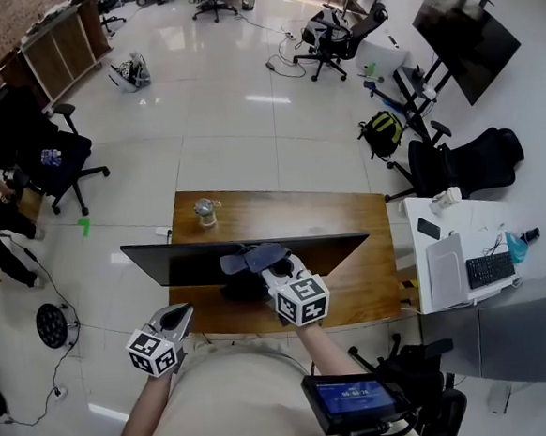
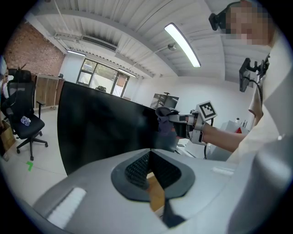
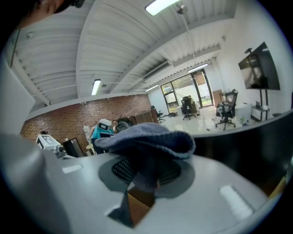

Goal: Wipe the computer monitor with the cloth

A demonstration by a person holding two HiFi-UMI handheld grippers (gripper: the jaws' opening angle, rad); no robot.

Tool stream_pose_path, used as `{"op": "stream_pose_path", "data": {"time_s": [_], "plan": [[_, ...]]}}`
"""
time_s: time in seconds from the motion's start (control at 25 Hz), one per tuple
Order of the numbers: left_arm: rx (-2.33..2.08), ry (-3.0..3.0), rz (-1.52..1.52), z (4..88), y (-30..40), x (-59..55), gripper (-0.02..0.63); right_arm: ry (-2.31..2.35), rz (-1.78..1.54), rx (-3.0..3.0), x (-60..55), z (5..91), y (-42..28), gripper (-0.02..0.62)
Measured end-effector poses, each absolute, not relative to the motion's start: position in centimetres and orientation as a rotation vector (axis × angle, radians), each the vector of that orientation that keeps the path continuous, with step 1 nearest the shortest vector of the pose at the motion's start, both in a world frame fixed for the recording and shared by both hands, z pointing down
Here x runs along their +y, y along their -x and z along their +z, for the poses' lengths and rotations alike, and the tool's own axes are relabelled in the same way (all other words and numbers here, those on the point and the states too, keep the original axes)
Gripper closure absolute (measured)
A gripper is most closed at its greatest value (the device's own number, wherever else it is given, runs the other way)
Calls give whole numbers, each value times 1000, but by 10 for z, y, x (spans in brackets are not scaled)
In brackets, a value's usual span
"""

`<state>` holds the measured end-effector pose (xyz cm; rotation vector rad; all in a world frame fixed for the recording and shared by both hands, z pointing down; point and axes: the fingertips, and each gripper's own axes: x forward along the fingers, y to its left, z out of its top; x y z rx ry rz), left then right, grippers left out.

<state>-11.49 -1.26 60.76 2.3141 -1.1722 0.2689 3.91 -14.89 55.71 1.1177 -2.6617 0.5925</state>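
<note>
The black monitor stands on the wooden table; from the head view only its thin top edge and stand show. My right gripper is shut on a blue-grey cloth, holding it at the middle of the screen's near side, just below the top edge. In the right gripper view the cloth drapes over the jaws of that gripper, with the monitor close on the right. My left gripper hangs low at the monitor's left end, shut and empty. Its view shows the dark screen, the left gripper's meeting pads, and the cloth.
A glass jar sits on the table behind the monitor. A white side desk with a keyboard stands to the right. Black office chairs and a backpack lie beyond. A small screen device sits by the person's right side.
</note>
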Motion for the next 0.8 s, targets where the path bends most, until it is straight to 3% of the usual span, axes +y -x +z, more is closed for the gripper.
{"op": "stream_pose_path", "data": {"time_s": [0.44,0.8], "plan": [[-1309,-2274,191,595,94,-21,603,-1208,407,-2698,-120,533,-118,500],[-1416,-2179,157,606,100,-17,603,-1147,392,-2617,-79,587,-155,502]]}}
